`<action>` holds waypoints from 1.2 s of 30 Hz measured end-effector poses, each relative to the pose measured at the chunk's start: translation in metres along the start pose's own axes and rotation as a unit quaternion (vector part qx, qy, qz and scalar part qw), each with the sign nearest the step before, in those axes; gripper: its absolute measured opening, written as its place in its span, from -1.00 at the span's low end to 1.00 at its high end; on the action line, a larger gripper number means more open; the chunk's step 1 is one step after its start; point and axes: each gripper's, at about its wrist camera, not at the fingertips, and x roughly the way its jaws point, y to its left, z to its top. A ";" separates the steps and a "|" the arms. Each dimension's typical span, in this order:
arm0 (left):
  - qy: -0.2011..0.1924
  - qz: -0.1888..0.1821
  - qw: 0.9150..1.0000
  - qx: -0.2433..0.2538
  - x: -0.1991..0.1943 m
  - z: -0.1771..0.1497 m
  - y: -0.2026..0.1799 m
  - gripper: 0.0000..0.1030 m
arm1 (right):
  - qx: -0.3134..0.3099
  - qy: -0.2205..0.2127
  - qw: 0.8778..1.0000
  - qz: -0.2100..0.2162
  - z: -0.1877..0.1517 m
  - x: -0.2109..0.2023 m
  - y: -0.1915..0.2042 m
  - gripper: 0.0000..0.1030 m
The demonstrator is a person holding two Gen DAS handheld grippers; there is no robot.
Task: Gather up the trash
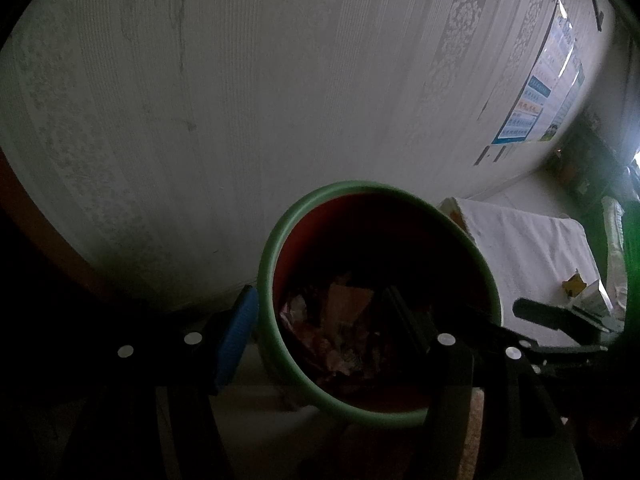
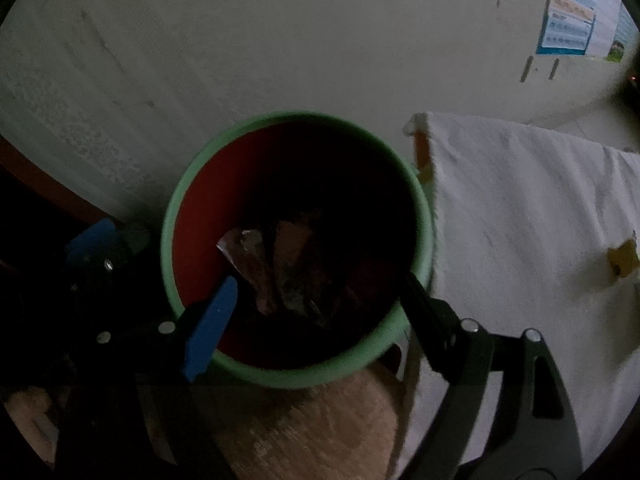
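A round bin with a green rim (image 1: 268, 248) and red inside stands against the wall; it also shows in the right wrist view (image 2: 168, 220). Crumpled wrappers and paper (image 1: 340, 320) lie at its bottom, also visible in the right wrist view (image 2: 280, 264). My left gripper (image 1: 320, 312) is open and empty, one blue-padded finger outside the rim, the other over the opening. My right gripper (image 2: 316, 292) is open and empty, hovering over the bin's mouth. A yellow scrap (image 2: 622, 260) lies on the white-clothed table (image 2: 520, 200) to the right; it also shows in the left wrist view (image 1: 574, 282).
A patterned wall (image 1: 280, 80) rises behind the bin, with posters (image 1: 532, 96) at the far right. A light wooden surface (image 2: 320, 432) lies under the bin. The other gripper's black fingers (image 1: 552, 316) show at the right of the left wrist view.
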 end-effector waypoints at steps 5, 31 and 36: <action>-0.004 -0.004 1.000 0.010 -0.006 -0.001 -0.009 0.19 | 0.037 -0.018 0.999 0.001 -0.020 -0.022 -0.025 0.59; -0.221 -0.173 0.944 0.173 -0.188 0.006 -0.253 0.85 | 0.160 -0.423 0.863 -0.225 -0.172 -0.321 -0.132 0.92; -0.254 -0.146 0.940 0.177 -0.203 -0.002 -0.262 0.85 | 0.151 -0.471 0.825 -0.275 -0.196 -0.335 -0.123 0.92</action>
